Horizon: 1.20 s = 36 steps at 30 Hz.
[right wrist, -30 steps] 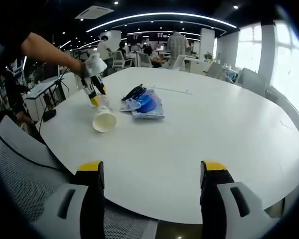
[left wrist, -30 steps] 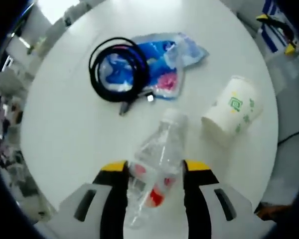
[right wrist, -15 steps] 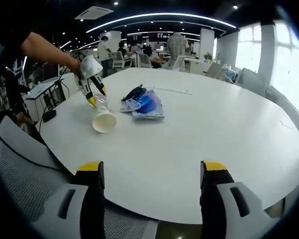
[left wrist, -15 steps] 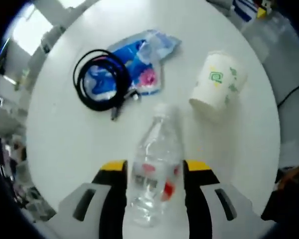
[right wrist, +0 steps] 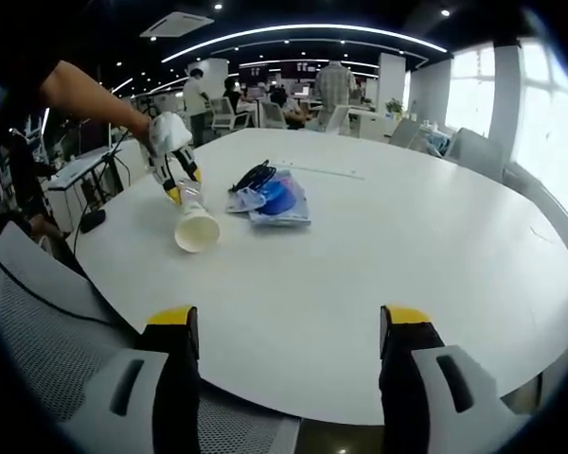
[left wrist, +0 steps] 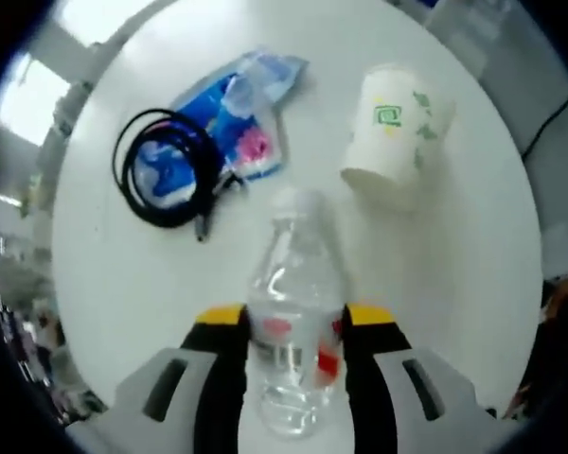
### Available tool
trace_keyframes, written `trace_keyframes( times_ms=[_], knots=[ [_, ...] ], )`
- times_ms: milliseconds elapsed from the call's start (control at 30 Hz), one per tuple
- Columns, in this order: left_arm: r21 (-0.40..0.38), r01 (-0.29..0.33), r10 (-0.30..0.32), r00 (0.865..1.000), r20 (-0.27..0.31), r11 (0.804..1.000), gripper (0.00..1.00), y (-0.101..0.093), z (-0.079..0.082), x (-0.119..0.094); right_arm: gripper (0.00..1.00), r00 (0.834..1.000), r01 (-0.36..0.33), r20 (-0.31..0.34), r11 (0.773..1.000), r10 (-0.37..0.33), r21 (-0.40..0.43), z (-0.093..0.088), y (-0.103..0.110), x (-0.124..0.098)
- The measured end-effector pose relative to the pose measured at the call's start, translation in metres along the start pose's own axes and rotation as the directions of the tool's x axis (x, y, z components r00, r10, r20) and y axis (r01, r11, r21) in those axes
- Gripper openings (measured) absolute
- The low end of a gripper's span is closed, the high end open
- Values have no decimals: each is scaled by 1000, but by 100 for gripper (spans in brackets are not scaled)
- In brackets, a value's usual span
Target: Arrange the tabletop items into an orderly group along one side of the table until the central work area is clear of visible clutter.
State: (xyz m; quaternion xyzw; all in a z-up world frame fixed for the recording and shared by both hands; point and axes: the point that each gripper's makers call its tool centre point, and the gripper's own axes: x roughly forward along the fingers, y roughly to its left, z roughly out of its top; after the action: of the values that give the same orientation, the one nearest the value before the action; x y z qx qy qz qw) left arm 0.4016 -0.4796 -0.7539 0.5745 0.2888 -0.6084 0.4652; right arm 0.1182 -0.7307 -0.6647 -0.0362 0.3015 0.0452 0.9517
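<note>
My left tool (left wrist: 292, 326) — clamped on a clear water bottle (left wrist: 293, 322).
My right tool (right wrist: 289, 331) hangs released over the white counter (right wrist: 379, 236) — paper cup (left wrist: 388, 132) toppled.

The left gripper (left wrist: 293, 326) points down toward the tabletop with its yellow-tipped jaws closed against the sides of a clear bottle (left wrist: 293, 331). In the right gripper view it (right wrist: 178, 182) sits at the far left, carried by the person's bare forearm (right wrist: 90, 90) stretched out from the left. The right gripper (right wrist: 289, 326) is held low and level, jaws spread wide apart with nothing between them.
</note>
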Motion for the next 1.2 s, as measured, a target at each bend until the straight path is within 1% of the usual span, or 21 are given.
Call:
trace_keyframes(
  times_ms=[167,300,433,600,800,1000,1200],
  knots=[
    [-27,1,-1,1000,-3,1000,35,-3,3,-3,78,1000,-3,4,1000,3,2,1,1,0],
    [-28,0,0,1000,-6,1000,35,-4,4,-4,80,1000,-4,10,1000,4,2,2,1,0],
    [-23,11,-11,1000,-11,1000,34,-8,3,-6,82,1000,-9,13,1000,9,-1,3,2,0],
    [-40,6,-6,1000,-7,999,34,-7,0,-11,86,999,-16,33,1000,16,8,7,3,0],
    [-58,0,1,1000,5,998,33,-4,-5,-14,87,999,-22,34,1000,22,1,7,5,1],
    [-94,-18,21,999,30,995,33,0,0,-23,87,999,-20,38,1000,20,-1,8,4,0],
    [-113,-36,43,997,61,993,33,3,5,-32,87,999,-24,34,1000,24,-13,7,5,0]
  ],
)
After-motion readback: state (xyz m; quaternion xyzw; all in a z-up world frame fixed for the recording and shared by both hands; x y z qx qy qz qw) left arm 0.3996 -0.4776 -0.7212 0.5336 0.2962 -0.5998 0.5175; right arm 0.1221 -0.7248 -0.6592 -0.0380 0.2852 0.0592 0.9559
